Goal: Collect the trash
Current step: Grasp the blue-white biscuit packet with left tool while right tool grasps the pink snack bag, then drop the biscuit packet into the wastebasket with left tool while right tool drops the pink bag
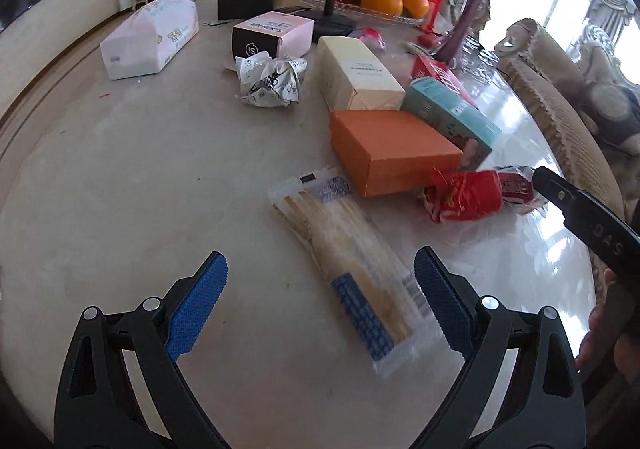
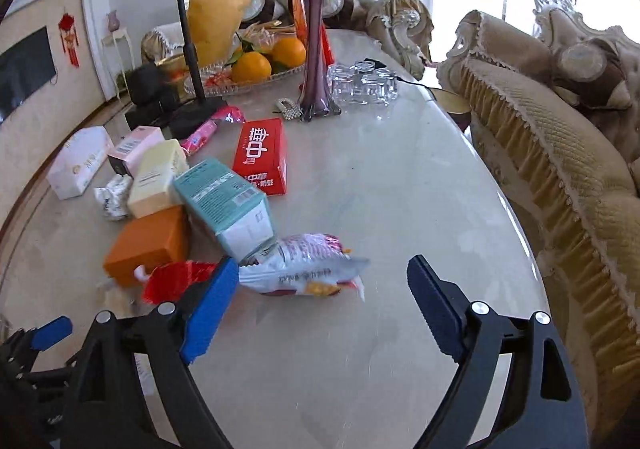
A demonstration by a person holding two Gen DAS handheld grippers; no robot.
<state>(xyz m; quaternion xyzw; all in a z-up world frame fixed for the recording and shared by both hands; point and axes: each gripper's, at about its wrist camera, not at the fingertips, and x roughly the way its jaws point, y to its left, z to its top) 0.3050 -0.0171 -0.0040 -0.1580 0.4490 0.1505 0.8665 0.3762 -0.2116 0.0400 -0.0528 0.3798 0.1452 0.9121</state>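
Note:
My left gripper (image 1: 320, 273) is open above the marble table (image 1: 140, 169), with a clear packet of chopsticks (image 1: 352, 261) lying partly between its blue pads. A crumpled red wrapper (image 1: 466, 195) lies beside an orange box (image 1: 392, 151). Crumpled silver-white paper (image 1: 270, 79) sits farther back. My right gripper (image 2: 320, 277) is open too, and a white and pink snack bag (image 2: 304, 265) lies just beyond its pads, close to the left pad. The red wrapper (image 2: 172, 281) shows behind that left pad. Nothing is held by either gripper.
Boxes crowd the middle: cream (image 1: 360, 73), teal (image 2: 224, 205), red (image 2: 262, 157), pink (image 1: 276, 33), and a tissue pack (image 1: 150, 37). At the back stand a fruit tray with oranges (image 2: 250, 67), a purple vase (image 2: 316, 61), glasses (image 2: 364, 83) and a phone stand (image 2: 188, 29). Sofas (image 2: 560, 153) border the right.

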